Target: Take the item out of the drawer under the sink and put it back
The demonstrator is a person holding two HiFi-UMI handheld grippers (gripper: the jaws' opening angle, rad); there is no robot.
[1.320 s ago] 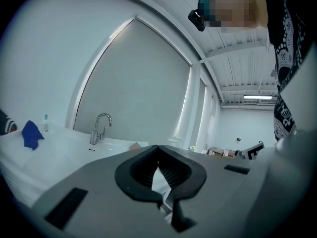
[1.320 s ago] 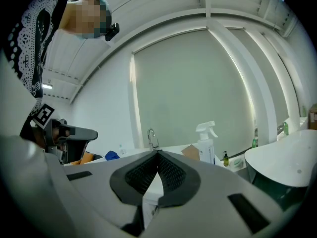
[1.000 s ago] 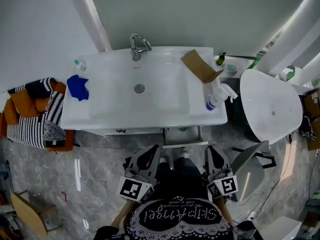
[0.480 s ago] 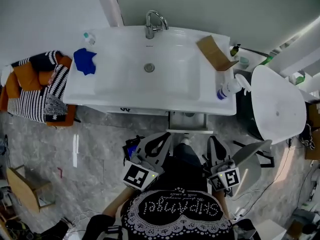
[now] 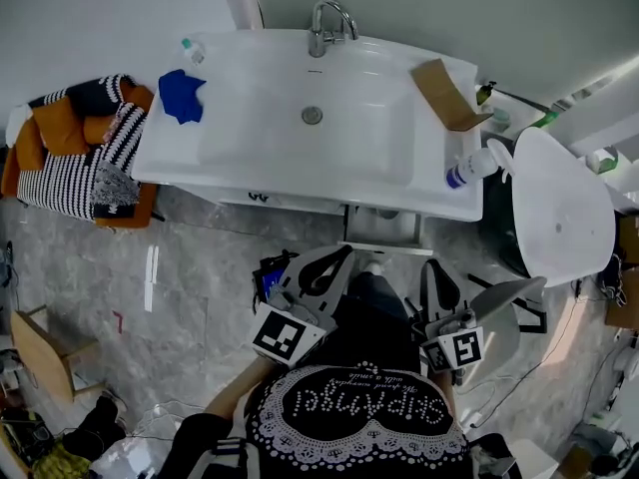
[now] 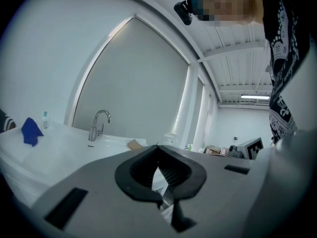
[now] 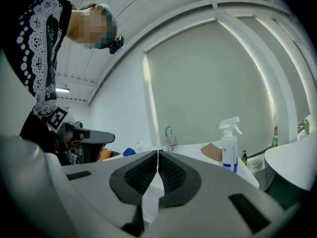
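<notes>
Drawer (image 5: 382,230) under the sink (image 5: 260,118) is pulled partway out, its front running side to side. It lies straight ahead of the person, between the lines of the two grippers. I can't make out the item from here; I'd guess it lies inside. The left gripper (image 5: 339,257) and right gripper (image 5: 433,267) both have their fingers clenched on nothing, held low just short of the drawer front, about equally near. Nothing blocks the way. The spray bottle (image 5: 469,168), cardboard piece (image 5: 446,95) and blue cloth (image 5: 181,95) sit up on the worktop.
</notes>
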